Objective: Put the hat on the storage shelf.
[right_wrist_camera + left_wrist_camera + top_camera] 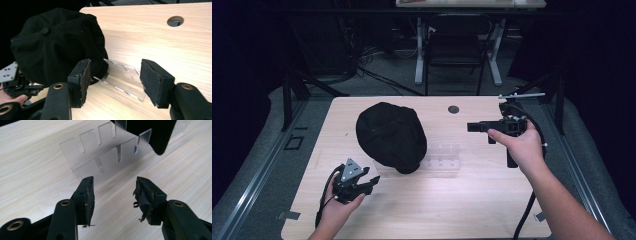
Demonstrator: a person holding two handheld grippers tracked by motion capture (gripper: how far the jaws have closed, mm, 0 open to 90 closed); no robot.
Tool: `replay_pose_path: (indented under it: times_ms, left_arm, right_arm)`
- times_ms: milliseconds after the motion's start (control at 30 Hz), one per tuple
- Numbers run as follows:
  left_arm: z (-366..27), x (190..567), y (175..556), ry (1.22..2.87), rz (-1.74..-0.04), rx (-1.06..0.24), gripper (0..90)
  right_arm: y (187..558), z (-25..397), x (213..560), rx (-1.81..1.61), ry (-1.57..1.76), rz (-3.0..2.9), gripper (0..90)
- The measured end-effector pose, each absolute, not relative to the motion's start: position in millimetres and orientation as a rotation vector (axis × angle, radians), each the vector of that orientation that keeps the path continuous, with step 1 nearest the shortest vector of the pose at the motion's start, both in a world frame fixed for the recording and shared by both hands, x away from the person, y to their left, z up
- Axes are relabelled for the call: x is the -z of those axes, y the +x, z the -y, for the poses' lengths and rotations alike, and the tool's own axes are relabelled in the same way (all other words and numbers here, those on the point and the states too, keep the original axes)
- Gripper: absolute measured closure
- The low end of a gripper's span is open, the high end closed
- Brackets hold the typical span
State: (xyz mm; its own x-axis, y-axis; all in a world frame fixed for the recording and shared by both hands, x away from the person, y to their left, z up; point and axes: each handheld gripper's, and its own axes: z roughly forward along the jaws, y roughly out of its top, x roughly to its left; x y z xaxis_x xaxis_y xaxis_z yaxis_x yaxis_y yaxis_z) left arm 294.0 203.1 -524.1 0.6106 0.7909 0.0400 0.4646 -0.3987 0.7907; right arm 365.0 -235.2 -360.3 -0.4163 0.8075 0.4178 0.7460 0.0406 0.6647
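Black-jawed and gaping wide with nothing held, the left tongs [371,183] and right tongs [473,127] flank a clear slotted acrylic rack [443,158] lying lengthwise across the wooden worktop [452,210], a black cap [390,135] covering its left end, brim toward the person.

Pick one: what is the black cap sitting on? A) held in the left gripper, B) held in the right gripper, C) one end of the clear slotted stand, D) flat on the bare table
C: the black cap rests over one end of the clear slotted stand, and both the left gripper and the right gripper are open and away from it.
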Motion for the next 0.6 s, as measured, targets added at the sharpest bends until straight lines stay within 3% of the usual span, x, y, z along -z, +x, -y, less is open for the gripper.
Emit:
replay_pose_path:
  times_ms: [600]
  left_arm:
    - [-214, 540, 296, 2.053, -1.058, -0.490, 48.9]
  right_arm:
    - [337, 249, 389, -1.251, 1.625, -2.156, 42.2]
